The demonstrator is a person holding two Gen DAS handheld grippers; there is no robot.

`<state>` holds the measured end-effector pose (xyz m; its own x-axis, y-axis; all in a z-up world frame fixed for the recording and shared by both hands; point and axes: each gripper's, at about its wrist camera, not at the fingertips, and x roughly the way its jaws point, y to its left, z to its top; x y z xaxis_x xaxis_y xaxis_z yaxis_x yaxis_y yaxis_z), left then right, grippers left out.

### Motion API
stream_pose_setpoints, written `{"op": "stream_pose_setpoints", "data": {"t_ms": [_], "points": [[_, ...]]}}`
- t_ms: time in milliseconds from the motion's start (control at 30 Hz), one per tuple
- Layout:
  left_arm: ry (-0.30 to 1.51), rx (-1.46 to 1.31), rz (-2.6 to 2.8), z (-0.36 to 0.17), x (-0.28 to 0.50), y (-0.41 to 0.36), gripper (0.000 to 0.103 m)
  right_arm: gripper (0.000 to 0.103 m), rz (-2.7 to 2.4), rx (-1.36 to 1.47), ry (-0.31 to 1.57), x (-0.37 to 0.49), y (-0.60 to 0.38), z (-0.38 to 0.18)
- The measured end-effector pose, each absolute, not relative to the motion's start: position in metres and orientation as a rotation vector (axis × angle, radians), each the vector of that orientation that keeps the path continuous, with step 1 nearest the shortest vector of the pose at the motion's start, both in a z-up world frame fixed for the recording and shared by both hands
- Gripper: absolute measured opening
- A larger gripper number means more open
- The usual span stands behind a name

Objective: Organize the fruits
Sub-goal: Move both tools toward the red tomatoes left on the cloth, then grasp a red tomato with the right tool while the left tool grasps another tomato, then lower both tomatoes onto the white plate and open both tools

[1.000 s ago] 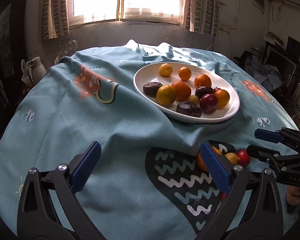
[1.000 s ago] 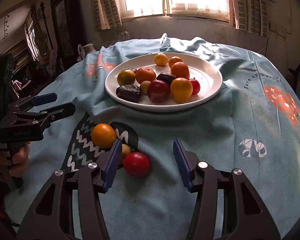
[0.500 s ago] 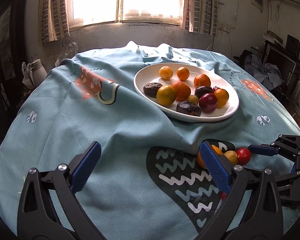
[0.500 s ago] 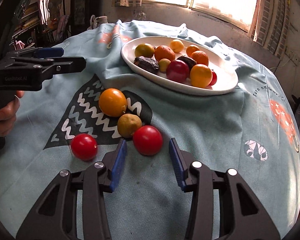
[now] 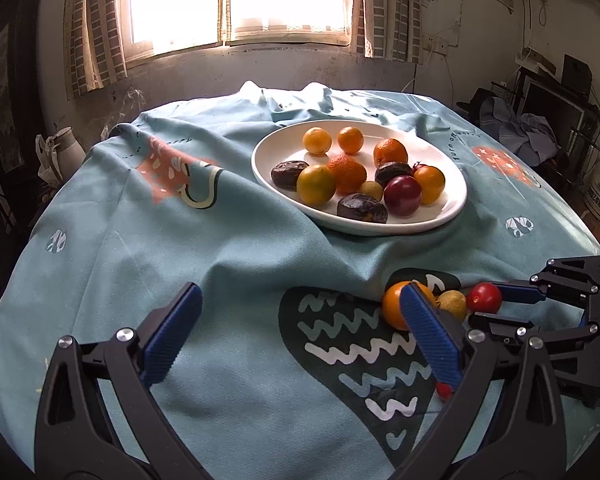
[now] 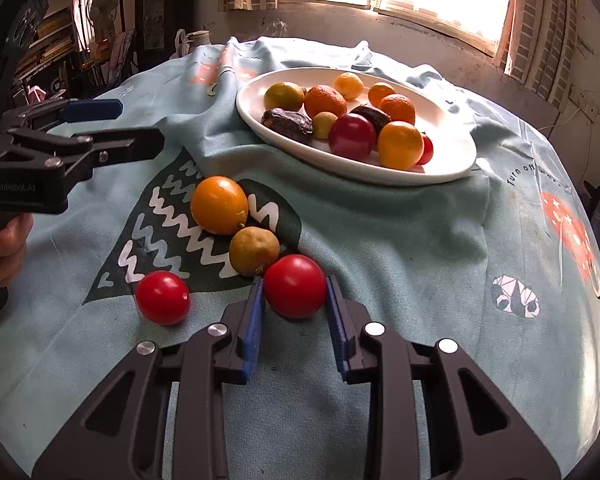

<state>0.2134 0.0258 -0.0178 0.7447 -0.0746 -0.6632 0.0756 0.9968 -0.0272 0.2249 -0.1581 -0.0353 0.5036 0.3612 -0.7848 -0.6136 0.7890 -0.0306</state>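
A big round table wears a soft light blue cloth [image 6: 400, 248] with a dark shape and white zigzag lines on it. On the far part of the cloth sits a wide white oval plate [image 6: 448, 132] full of orange, yellow, dark red and dark brown fruits.

The left gripper [image 5: 296, 336], black with blue pads, hangs over the cloth with its two fingers wide apart and nothing between them. The right gripper [image 6: 294, 312], also black with blue pads, is low at the near side of the table. Its two fingers sit on each side of a round red tomato [image 6: 295, 285] and look like they touch it, but I cannot tell if they squeeze it yet.

Right behind that tomato is a small dull yellow fruit [image 6: 254, 251], touching it. Behind that lies a shiny orange fruit [image 6: 219, 205]. A second little red tomato [image 6: 163, 298] rests alone to the left, near the others.
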Motion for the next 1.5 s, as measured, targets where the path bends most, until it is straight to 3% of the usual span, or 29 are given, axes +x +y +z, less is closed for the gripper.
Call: {"op": "stream_pose_setpoints", "data": {"t_ms": [167,267,433,833,1100,1500], "points": [[0.731,0.090,-0.295,-0.019,0.197,-0.005,0.100,0.030,0.571,-0.220,0.866,0.233,-0.173,-0.028],[0.727,0.199,-0.414,-0.025,0.182,-0.033,0.090,0.030,0.560,-0.207,0.878,0.234,-0.175,-0.028],[0.773,0.256,-0.484,-0.037,0.177,-0.048,0.062,0.030,0.556,-0.210,0.888,0.234,-0.175,-0.030],[0.851,0.291,-0.527,-0.057,0.181,-0.057,0.037,0.030,0.552,-0.209,0.897,0.235,-0.175,-0.032],[0.848,0.293,-0.525,-0.058,0.182,-0.057,0.029,0.030,0.551,-0.210,0.899,0.235,-0.175,-0.032],[0.804,0.198,-0.521,-0.040,0.176,-0.044,0.028,0.030,0.632,-0.128,0.844,0.228,-0.178,-0.018]]}}
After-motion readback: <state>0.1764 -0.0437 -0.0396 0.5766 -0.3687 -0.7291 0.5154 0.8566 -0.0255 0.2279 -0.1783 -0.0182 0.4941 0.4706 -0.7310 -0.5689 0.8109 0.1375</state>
